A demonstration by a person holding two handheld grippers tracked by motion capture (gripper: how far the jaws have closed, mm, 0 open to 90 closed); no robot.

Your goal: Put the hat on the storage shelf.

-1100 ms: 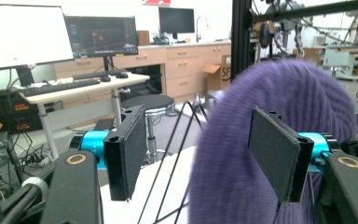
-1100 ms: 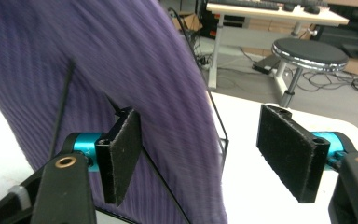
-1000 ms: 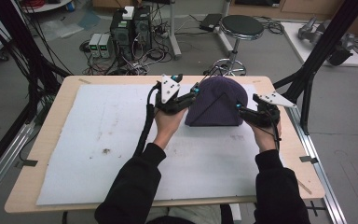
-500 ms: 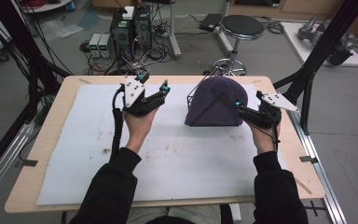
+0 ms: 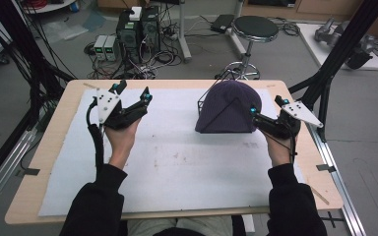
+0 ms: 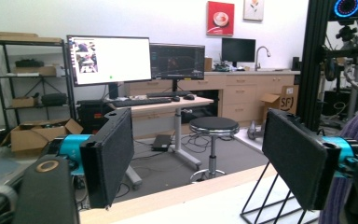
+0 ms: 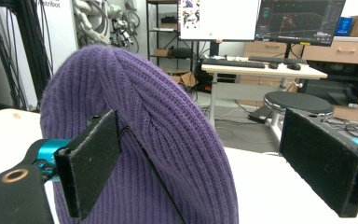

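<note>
- A robotics lab, not a home.
- Black camera frame (image 5: 342, 54) around the bench (image 5: 295, 196).
- Computers (image 5: 138, 29) and cables on the floor.
- Monitors (image 6: 109, 59) on a far desk.
- Robot arm parts (image 7: 98, 21) far left.

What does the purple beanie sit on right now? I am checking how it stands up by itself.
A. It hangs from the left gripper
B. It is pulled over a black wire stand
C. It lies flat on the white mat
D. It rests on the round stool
B: the purple beanie keeps a domed shape over a black wire stand, whose thin black rods show at the hat's left edge, on the white mat.
</note>
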